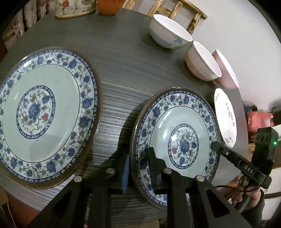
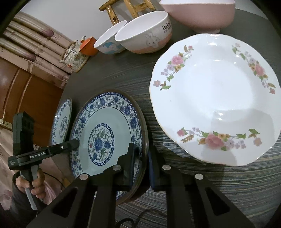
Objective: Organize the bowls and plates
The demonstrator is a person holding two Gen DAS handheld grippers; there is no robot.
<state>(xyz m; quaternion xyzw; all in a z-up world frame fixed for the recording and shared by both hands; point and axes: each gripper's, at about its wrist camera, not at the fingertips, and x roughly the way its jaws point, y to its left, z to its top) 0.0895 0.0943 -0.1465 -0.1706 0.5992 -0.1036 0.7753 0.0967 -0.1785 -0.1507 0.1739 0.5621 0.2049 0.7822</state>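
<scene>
A small blue-and-white plate lies on the dark round table, near its front edge. My left gripper straddles its left rim, one finger over the plate and the blue pad outside it, shut on the rim. At the opposite rim, my right gripper grips the same plate. A larger matching plate lies to its left, and a white floral plate to its right.
Three bowls stand at the back: a white and blue one, a rabbit bowl and a large pink one. A teapot and an orange pot sit at the far edge. A wooden chair is beyond.
</scene>
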